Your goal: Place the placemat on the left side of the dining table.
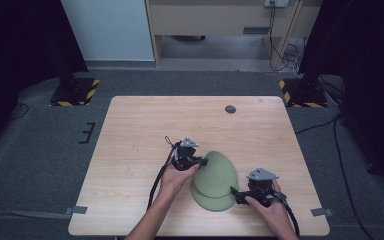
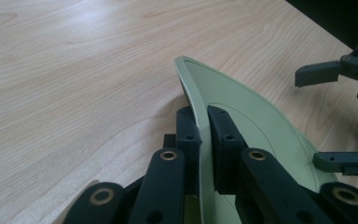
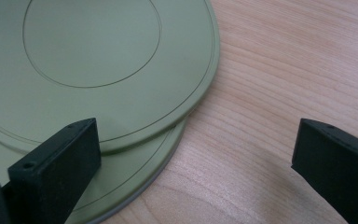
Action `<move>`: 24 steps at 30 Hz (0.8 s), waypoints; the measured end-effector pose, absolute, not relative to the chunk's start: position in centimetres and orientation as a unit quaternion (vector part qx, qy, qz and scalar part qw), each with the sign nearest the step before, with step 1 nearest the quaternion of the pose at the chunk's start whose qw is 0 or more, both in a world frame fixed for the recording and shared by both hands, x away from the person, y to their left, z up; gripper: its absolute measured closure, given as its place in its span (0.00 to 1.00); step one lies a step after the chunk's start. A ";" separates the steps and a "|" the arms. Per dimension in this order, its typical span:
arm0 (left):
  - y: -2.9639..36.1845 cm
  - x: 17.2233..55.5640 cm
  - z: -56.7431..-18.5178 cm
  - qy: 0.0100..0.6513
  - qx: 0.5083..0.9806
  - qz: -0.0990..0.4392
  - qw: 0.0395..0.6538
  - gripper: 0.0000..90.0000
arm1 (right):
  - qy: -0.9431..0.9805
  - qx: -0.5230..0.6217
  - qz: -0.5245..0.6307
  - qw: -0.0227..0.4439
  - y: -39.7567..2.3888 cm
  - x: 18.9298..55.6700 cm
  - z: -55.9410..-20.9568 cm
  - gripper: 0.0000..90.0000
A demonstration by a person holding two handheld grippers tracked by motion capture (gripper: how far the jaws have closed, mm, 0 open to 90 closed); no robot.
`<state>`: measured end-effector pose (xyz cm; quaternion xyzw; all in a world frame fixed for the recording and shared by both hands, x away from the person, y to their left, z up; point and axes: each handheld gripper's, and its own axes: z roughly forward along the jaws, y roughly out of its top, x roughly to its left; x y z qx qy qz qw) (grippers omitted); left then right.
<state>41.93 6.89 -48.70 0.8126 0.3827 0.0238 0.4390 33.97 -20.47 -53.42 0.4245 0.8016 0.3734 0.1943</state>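
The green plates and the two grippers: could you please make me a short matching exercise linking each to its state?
Things:
1. upper green plate
2. lower green plate
3. left gripper
4. right gripper

States:
A. jaws wide apart, holding nothing
B. lying flat on the table
C. clamped on a plate's rim
D. tilted, one edge lifted

Pairs: 1-D, 2-B, 3-C, 4-A

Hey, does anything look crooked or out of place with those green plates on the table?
Yes. The top plate is tipped up, its rim pinched in the left claw, instead of lying flat on the bottom plate.
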 end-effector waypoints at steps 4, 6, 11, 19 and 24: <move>6.9 41.9 -48.3 0.384 0.805 0.024 0.452 0.94 | 0.796 0.431 0.377 0.195 -20.6 34.0 -53.3 0.05; 7.0 41.9 -48.0 0.383 0.803 0.023 0.456 0.94 | 0.793 0.438 0.377 0.194 -20.9 34.0 -53.2 0.05; 7.4 41.8 -46.7 0.380 0.794 0.019 0.473 0.94 | 0.783 0.451 0.380 0.196 -21.5 34.2 -53.1 0.05; 8.4 41.7 -44.6 0.378 0.783 0.028 0.493 0.94 | 0.780 0.459 0.374 0.202 -22.0 34.4 -53.2 0.06; 9.1 41.8 -43.7 0.385 0.771 0.030 0.507 0.94 | 0.778 0.466 0.367 0.207 -22.3 34.5 -53.4 0.06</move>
